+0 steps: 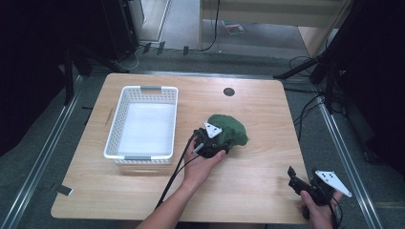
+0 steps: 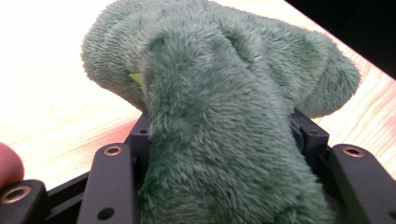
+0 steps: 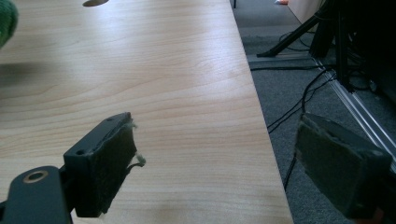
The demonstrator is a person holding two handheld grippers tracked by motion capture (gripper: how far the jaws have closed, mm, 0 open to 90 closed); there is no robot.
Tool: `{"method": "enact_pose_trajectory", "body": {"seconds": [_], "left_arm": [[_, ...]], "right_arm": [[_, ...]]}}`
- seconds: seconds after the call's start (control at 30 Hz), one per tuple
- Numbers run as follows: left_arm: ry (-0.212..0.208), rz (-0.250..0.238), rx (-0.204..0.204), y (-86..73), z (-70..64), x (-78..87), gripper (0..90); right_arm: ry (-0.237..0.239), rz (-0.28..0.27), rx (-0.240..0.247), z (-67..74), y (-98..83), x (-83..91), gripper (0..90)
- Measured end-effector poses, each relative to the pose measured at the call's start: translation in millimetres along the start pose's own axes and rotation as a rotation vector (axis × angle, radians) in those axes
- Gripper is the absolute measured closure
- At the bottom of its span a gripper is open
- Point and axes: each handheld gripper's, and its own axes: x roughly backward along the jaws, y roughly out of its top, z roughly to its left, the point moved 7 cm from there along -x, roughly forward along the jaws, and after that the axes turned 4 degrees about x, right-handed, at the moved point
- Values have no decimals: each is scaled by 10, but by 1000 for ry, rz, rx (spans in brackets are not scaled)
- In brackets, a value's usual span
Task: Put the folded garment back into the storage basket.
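A green plush toy lies on the wooden table right of centre. My left gripper is at its near-left side, held by a hand. In the left gripper view the fuzzy toy runs between both black jaws, and the left gripper is shut on it. My right gripper sits at the table's front right corner, far from the toy. It stands open with its padded fingers wide apart over the table's right edge and nothing between them.
A white perforated basket stands on the left half of the table with nothing in it. A small dark hole marks the tabletop at the back. Cables and stand legs lie on the grey floor off the right edge.
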Motion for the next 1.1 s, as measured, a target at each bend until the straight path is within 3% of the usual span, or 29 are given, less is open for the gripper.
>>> {"method": "enact_pose_trajectory", "body": {"seconds": [0.53, 0.8, 1.1], "left_arm": [[-14, -81, 24, 264, 124, 306, 451], [-1, -105, 32, 371, 288, 485, 452], [6, -158, 70, 482, 509, 702, 452]], "right_arm": [[0, 1, 1, 1, -1, -1, 131], [-2, 0, 4, -4, 1, -3, 131], [-4, 2, 7, 0, -1, -2, 131]]}}
